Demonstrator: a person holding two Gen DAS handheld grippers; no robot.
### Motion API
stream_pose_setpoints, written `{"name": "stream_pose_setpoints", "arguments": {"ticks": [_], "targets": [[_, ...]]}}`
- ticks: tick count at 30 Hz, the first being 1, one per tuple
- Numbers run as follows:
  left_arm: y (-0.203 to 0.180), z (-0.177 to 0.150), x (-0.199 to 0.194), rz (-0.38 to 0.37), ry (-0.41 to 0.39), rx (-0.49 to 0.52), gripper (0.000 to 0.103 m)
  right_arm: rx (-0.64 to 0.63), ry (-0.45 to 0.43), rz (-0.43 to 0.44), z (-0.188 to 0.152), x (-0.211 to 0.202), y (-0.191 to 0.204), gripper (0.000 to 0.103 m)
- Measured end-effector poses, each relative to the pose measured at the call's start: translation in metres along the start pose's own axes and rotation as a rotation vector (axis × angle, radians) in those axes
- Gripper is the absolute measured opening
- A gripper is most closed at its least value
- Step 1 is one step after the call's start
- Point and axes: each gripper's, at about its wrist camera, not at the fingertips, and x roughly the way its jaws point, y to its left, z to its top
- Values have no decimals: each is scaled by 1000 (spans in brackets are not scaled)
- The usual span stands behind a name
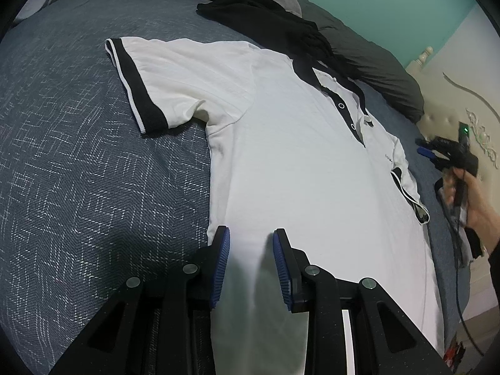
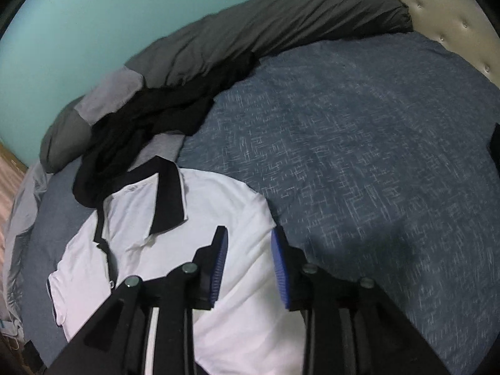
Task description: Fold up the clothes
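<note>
A white polo shirt (image 1: 297, 162) with black collar and black sleeve cuffs lies face up on the bed. In the left wrist view its near sleeve (image 1: 140, 78) is spread out, and the far sleeve (image 1: 406, 193) is folded in over the body. My left gripper (image 1: 250, 237) hovers open over the shirt's lower side edge, with white cloth showing between its blue pads but not pinched. My right gripper (image 2: 248, 234) stands open over the shirt (image 2: 218, 206) at its shoulder, just right of the collar (image 2: 168, 193), holding nothing. A hand holds the right gripper (image 1: 426, 150) beyond the shirt's far side.
The bed has a blue patterned cover (image 1: 78, 140) (image 2: 375, 140). A crumpled black garment (image 1: 265, 15) (image 2: 150, 115) lies by the collar, against a rolled grey duvet (image 1: 375, 53) (image 2: 250, 31). A cream padded headboard (image 1: 453, 93) (image 2: 453, 9) borders the bed.
</note>
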Motion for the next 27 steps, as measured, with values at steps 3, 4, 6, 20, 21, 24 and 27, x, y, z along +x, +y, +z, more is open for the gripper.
{"name": "stream_pose_setpoints", "arguments": {"ticks": [3, 4, 6, 20, 21, 24, 27], "targets": [[-1, 0, 0, 2, 3, 3, 31, -8, 36, -19, 11, 19, 2, 39], [-1, 0, 1, 4, 4, 6, 31, -8, 52, -31, 13, 26, 3, 41], [-2, 0, 2, 7, 5, 13, 32, -16, 56, -61, 17, 35, 4, 41], [-7, -2, 4, 20, 4, 45, 36, -159, 109, -232, 33, 91, 18, 4], [-7, -2, 4, 22, 4, 47, 36, -163, 102, -246, 34, 93, 18, 4], [-9, -3, 4, 26, 2, 48, 36, -157, 95, -276, 38, 97, 16, 4], [-10, -4, 3, 29, 2, 51, 36, -149, 86, -284, 42, 101, 14, 4]]}}
